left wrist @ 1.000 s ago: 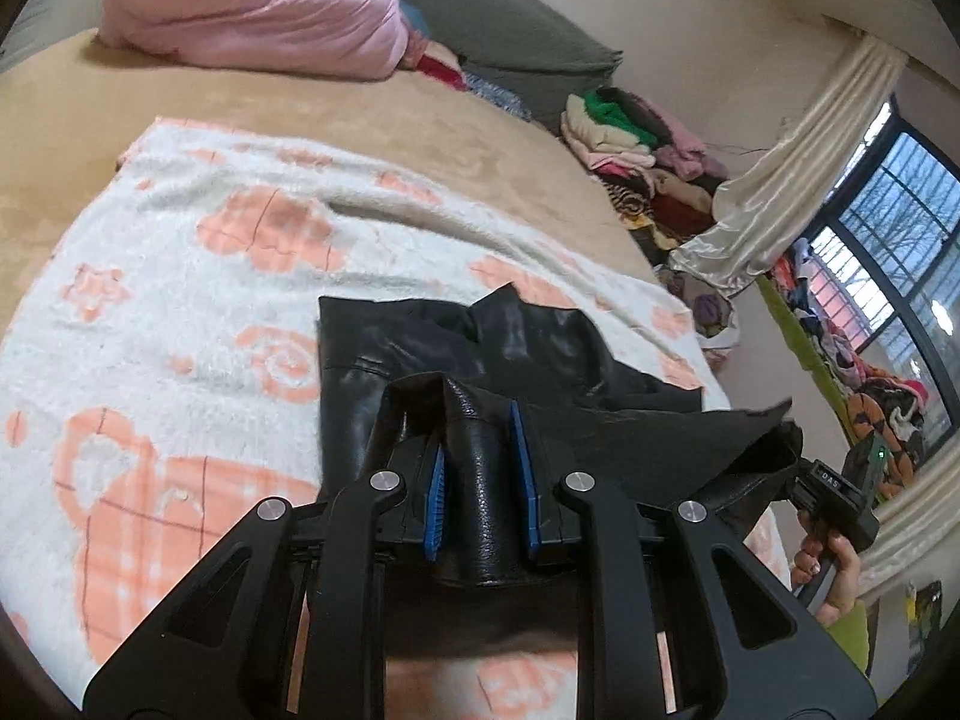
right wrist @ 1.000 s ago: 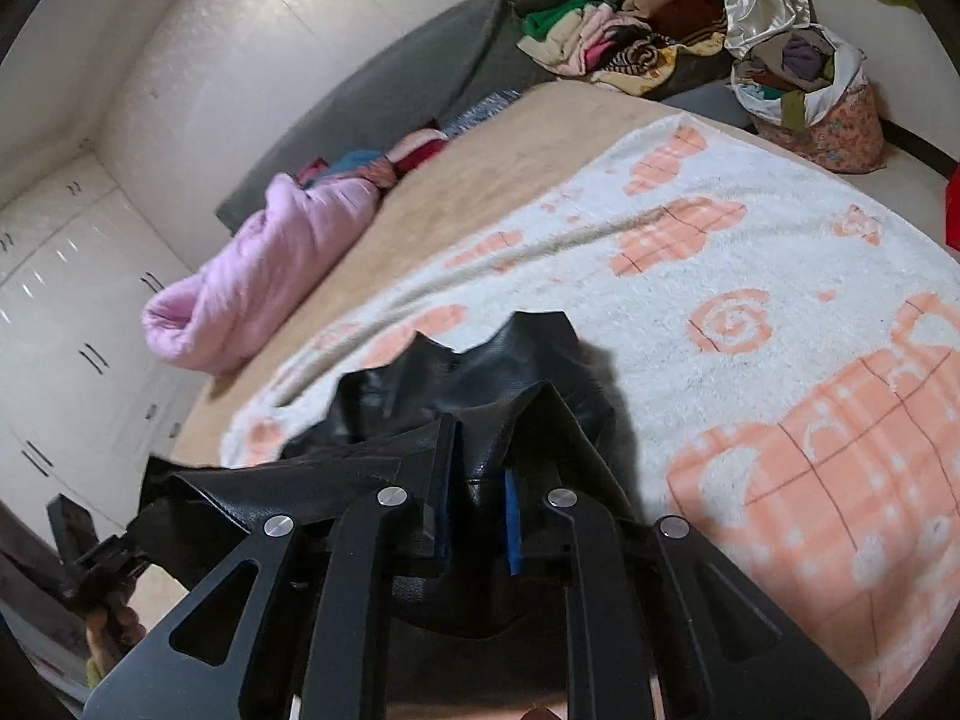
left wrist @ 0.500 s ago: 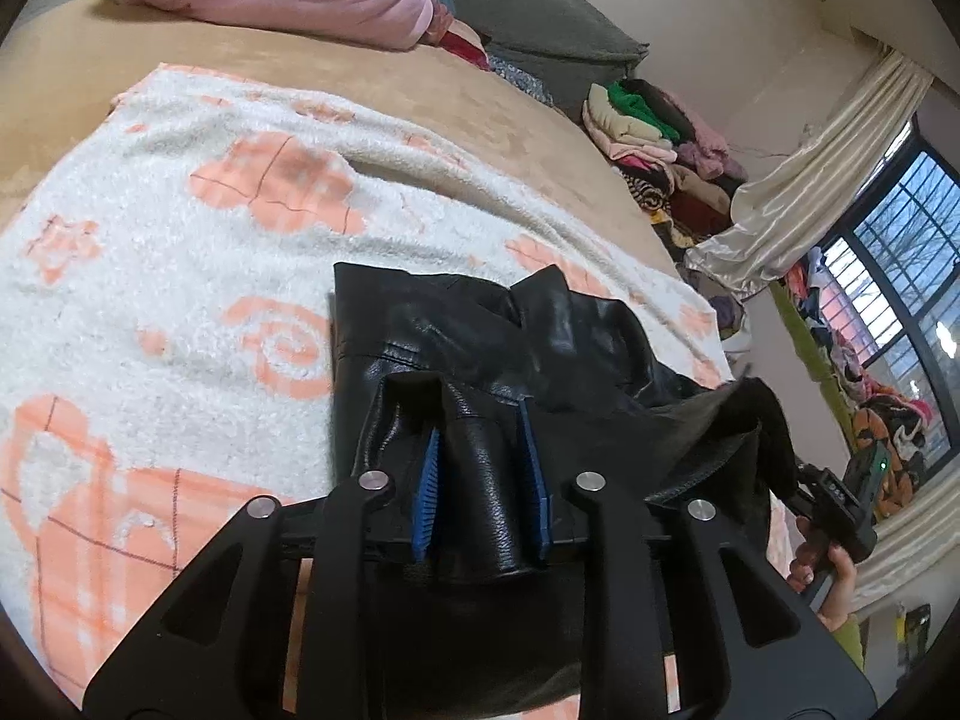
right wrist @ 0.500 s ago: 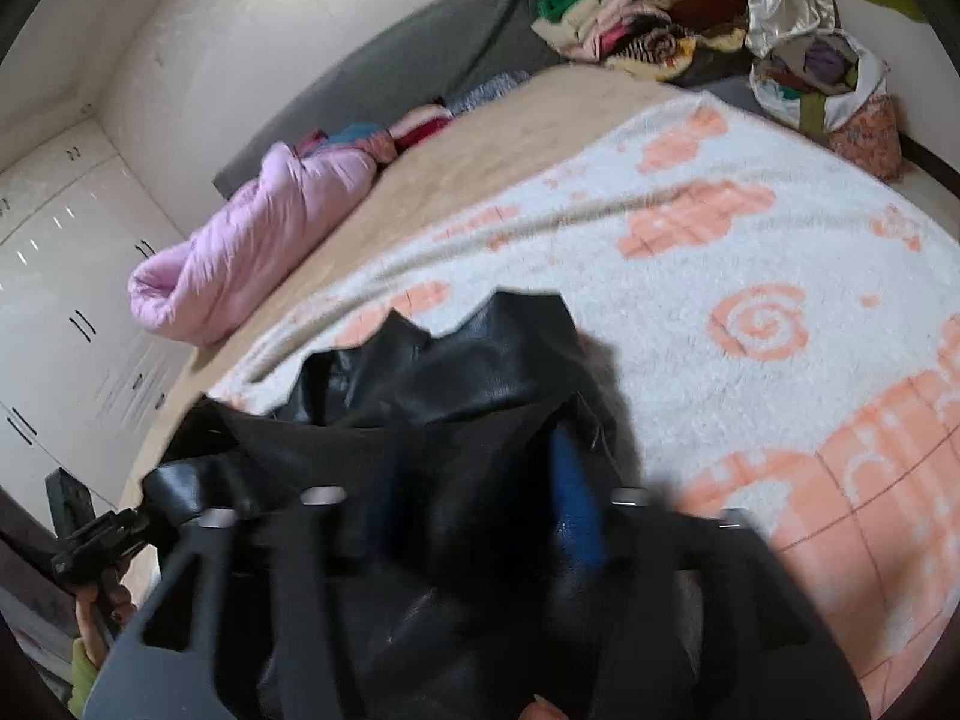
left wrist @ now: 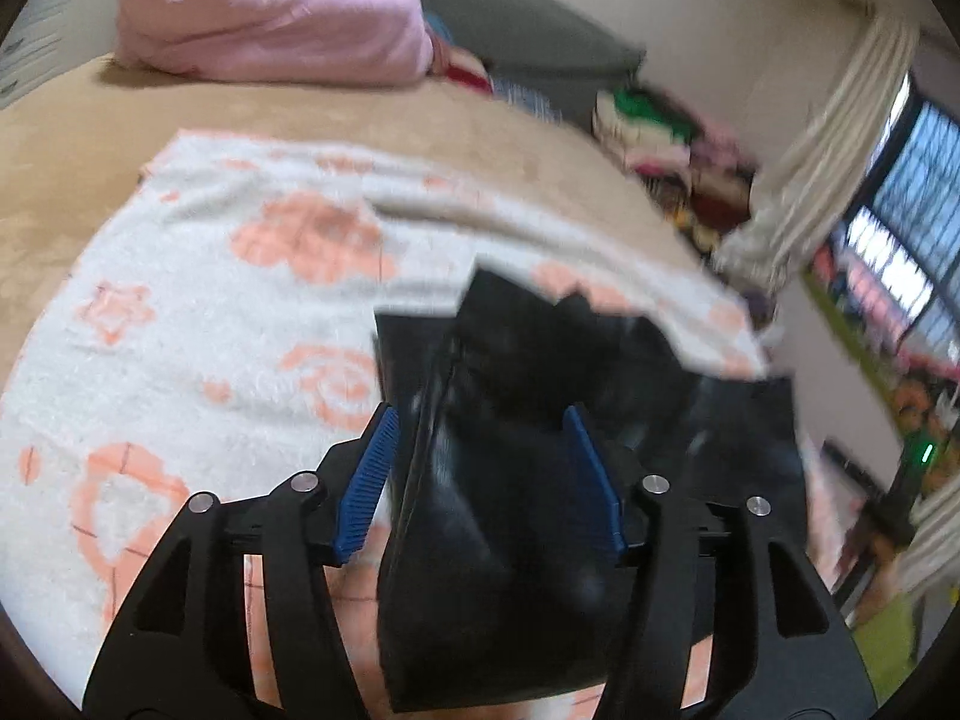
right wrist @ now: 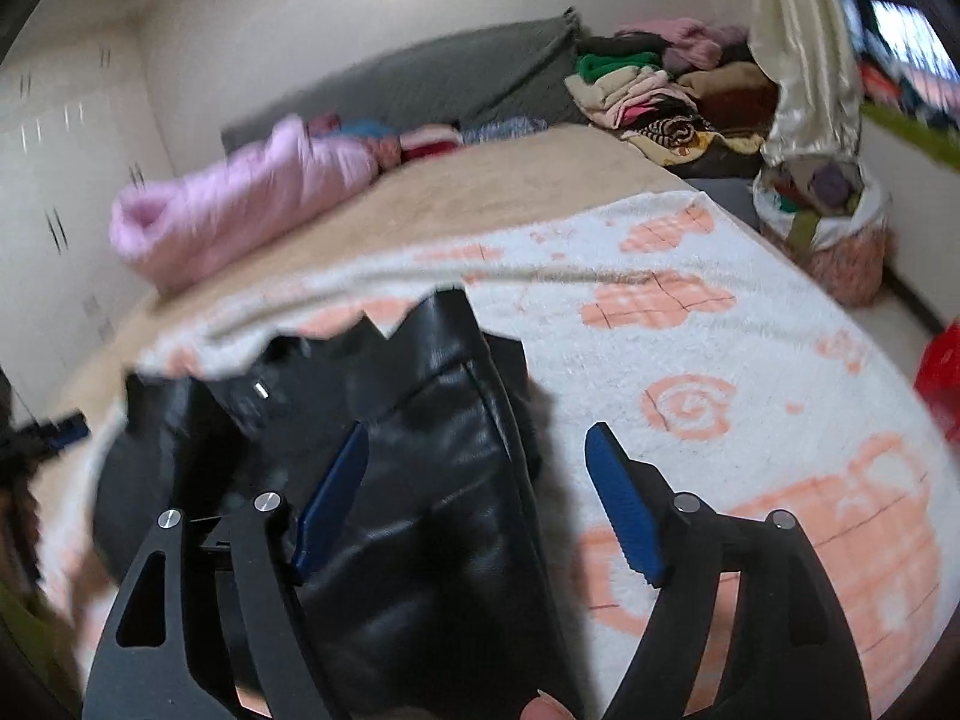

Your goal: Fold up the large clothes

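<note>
No words or labels can be read anywhere. A flowery bag (right wrist: 840,252) sits on the floor by the bed, stuffed with clothes. More clothes lie in a pile (right wrist: 654,96) beside the grey headboard (right wrist: 432,84).

The black leather garment (left wrist: 510,480) lies bunched up on the white and orange blanket (left wrist: 198,312), which covers the near part of the bed (right wrist: 510,192). A rolled pink quilt (left wrist: 270,18) lies at the far end.

The left tongs (left wrist: 480,474) are spread, and they have just been opening. A fold of the black garment stands between the blue pads (left wrist: 366,480), but the pads do not squeeze it. A second ago they pinched that fold tight.

The right tongs (right wrist: 480,504) are spread wide too, and have also just been opening. The garment lies against the left pad, and the right pad is over the blanket. A second ago these tongs pinched the leather as well. Now both have let go
</note>
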